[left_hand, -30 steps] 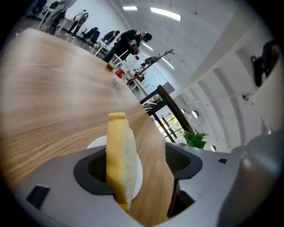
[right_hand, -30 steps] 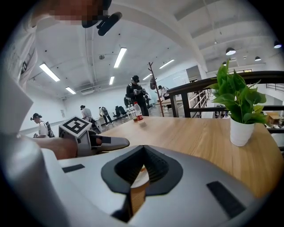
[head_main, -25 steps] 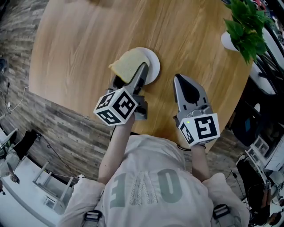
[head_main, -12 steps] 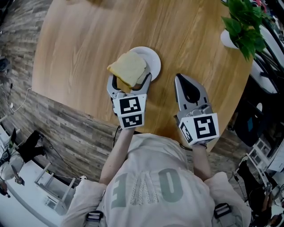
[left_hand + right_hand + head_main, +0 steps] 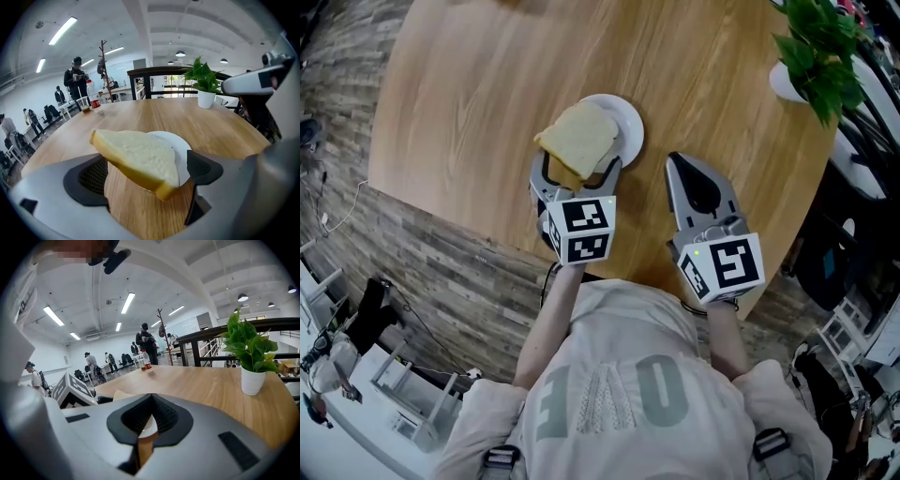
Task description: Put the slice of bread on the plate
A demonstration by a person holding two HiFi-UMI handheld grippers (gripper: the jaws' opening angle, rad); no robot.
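The left gripper (image 5: 577,167) has its jaws wide apart, having just been opening. The slice of bread (image 5: 578,139) lies tilted between them with neither pad pressing it, partly on the white plate (image 5: 628,120) near the near edge of the worktop (image 5: 487,84) and overhanging the plate's rim toward the person. The right gripper (image 5: 675,161) is held just right of the plate, its jaws closed together on nothing.

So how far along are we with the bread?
Done: bread lies tilted on the plate, overhanging its near rim. In hand: left gripper has just been opening, with the bread between its spread jaws. Left: probably back out and check the bread sits fully on.
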